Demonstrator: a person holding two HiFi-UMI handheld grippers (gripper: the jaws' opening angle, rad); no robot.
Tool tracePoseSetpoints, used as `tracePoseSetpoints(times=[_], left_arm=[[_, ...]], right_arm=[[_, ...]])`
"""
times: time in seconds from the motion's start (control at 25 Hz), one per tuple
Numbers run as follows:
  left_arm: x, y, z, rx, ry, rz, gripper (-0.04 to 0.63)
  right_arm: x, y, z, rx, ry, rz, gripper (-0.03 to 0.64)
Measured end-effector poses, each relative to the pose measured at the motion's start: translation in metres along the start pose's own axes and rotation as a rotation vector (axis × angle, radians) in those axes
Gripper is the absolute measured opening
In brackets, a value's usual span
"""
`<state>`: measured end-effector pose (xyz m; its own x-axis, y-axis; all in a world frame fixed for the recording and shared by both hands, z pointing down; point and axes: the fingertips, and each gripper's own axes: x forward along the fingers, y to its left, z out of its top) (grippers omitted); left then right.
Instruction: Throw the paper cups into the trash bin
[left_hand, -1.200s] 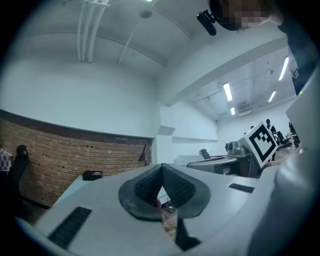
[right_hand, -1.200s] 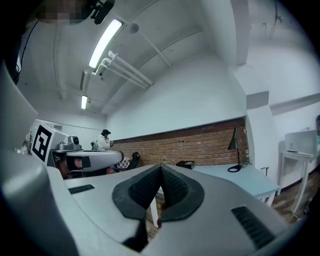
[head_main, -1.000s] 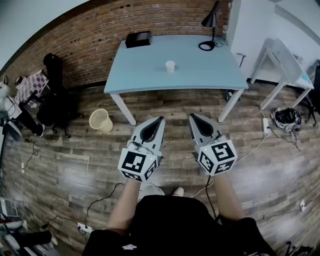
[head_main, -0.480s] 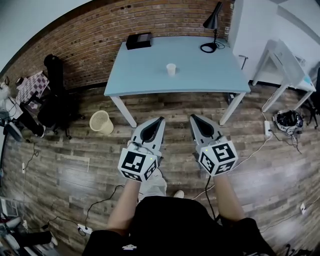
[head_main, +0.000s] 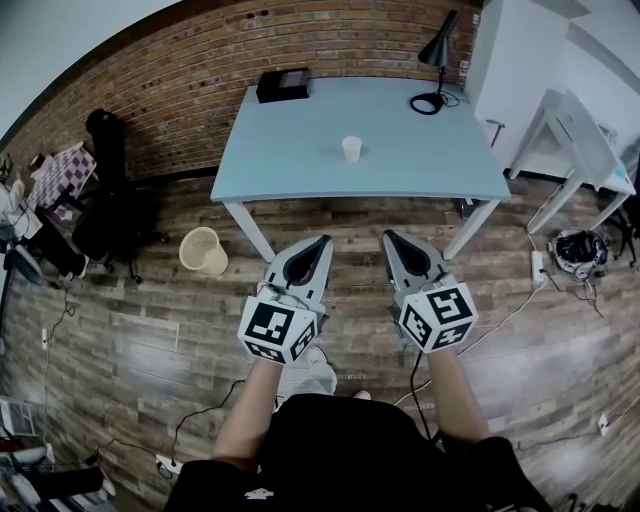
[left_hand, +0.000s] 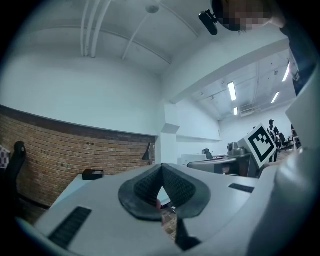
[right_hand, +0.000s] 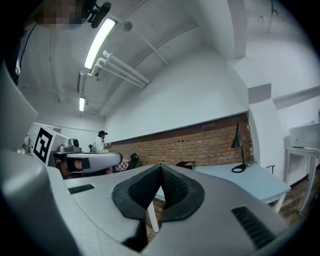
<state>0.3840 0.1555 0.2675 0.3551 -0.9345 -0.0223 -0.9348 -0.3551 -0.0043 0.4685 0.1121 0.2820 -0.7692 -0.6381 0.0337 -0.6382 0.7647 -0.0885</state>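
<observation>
One white paper cup (head_main: 351, 148) upright on the bench (head_main: 290, 150), both jaws shut and empty.
The cup is small, with its mouth up, and stands alone near the middle of the light blue top. The trash bin (head_main: 203, 250), a pale yellow basket, is on the wooden floor near a front leg of the bench. The left gripper (head_main: 321, 241) and the right gripper (head_main: 389, 237) are well apart from the cup, jaws pressed together, holding nothing.

White paper cup (head_main: 351, 148) upright on blue table (head_main: 290, 150), cream trash bin (head_main: 203, 250) (open-topped) on floor (head_main: 150, 330) nearby
</observation>
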Motion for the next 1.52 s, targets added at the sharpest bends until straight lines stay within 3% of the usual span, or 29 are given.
tracePoseSetpoints(times=[1.52], left_arm=[[0.085, 0.184, -0.009, -0.051, -0.005, -0.117, 0.003]], right_arm=[[0.183, -0.027, 0.005, -0.001, 0.035, -0.129, 0.005]])
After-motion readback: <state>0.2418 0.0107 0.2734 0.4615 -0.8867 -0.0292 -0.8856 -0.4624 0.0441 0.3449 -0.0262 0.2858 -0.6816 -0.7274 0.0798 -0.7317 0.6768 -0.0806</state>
